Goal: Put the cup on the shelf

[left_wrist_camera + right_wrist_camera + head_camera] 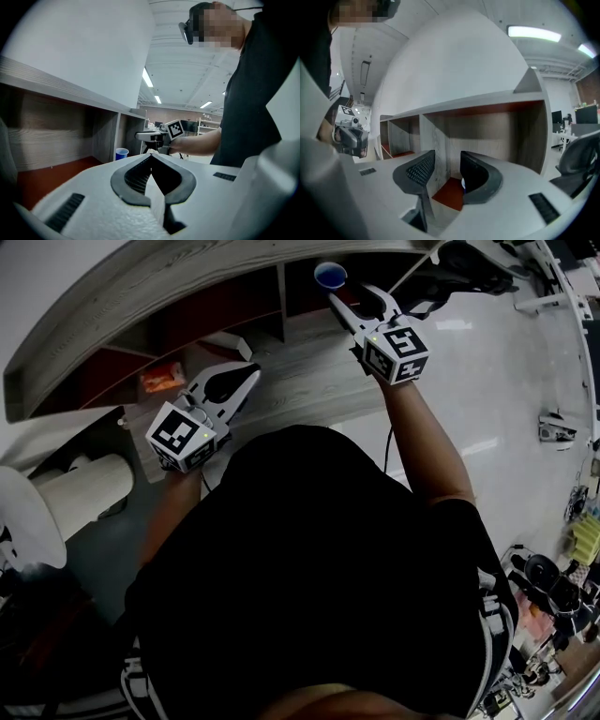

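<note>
Grey wood-grain shelf units with red-brown compartment floors are standing against a white wall, and a pale glossy floor is spreading out to the right. A person in a dark top is standing before the shelf and holding one gripper in each hand.

The blue cup is standing upright, mouth up, on the red-brown floor of the end compartment, just past a vertical divider. The right gripper is pointing into that compartment. Its jaws are standing apart with nothing between them, and its tips are lying just short of the cup without touching it. In the right gripper view only a blue sliver of the cup is showing, behind the inner edge of the right-hand jaw.

The left gripper is hanging lower and to the left, well apart from the cup. Its jaws are pressing together at the tips and gripping nothing.

An orange packet is lying in a compartment further left.
</note>
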`<state>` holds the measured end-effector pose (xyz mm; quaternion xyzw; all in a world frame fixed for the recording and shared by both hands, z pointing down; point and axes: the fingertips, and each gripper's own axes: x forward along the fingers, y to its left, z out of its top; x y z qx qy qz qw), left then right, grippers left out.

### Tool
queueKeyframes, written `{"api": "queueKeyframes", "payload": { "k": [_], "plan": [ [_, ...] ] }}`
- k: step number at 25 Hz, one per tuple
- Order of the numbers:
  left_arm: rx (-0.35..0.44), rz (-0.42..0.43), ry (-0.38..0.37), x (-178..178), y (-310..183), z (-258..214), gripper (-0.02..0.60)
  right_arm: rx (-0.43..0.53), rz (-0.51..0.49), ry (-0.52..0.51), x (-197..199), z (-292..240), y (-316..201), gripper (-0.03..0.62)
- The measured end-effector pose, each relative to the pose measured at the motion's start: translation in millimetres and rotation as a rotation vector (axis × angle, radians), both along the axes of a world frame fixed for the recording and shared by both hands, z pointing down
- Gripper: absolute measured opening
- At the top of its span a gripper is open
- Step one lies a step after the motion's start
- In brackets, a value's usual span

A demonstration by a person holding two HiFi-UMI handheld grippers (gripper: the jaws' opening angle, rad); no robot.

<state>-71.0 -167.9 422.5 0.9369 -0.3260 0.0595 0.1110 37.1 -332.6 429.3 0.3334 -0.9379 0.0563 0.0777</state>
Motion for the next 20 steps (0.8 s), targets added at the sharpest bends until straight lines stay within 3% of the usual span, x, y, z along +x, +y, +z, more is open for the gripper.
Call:
{"api": "queueKeyframes", "payload": {
  "k": [15, 20],
  "plan": [
    [-0.011, 0.068, 0.05, 11.5, -2.8, -0.9, 0.018, 0.134, 0.039, -0.048, 25.4, -55.8, 63.4, 0.064],
    [-0.013, 0.097, 0.051, 24.7, -3.7, -2.8, 0.018, 0.176, 0.039, 0.004, 36.7, -62.6, 83.9, 0.041]
  ]
}}
